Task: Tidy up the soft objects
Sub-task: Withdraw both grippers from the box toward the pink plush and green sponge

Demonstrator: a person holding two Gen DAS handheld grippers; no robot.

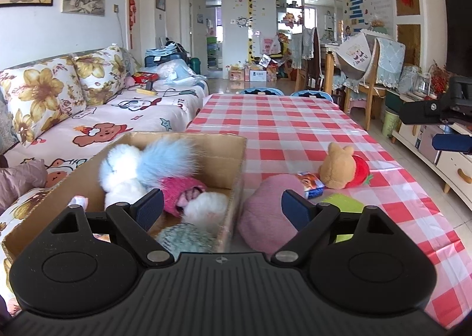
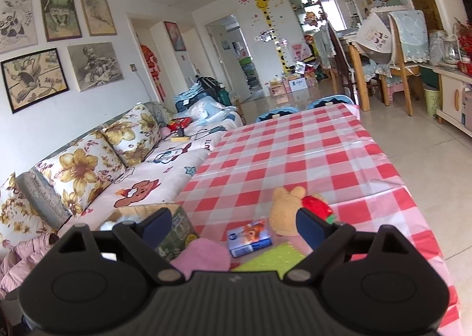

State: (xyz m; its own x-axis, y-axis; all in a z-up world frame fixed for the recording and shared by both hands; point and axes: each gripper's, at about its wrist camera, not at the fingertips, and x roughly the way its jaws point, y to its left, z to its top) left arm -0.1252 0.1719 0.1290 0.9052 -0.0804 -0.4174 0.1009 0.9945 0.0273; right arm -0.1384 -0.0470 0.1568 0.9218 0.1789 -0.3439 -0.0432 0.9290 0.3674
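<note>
The far half of the checked table [image 1: 295, 117] lies bare, giving open passage. Near left, the cardboard box [image 1: 230, 158] walls off its crowded interior (open only from above). Just right of it, pink cushion [image 1: 265, 218], small packet [image 1: 311, 185], green pad [image 1: 345, 203] and bear plush [image 1: 339, 167] crowd the near edge.

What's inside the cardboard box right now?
The cardboard box holds fluffy toys: a white one, a light blue one, a magenta knitted piece, a white pom and a grey-green one. The left claw hides the near end; anything beneath them is covered.
</note>
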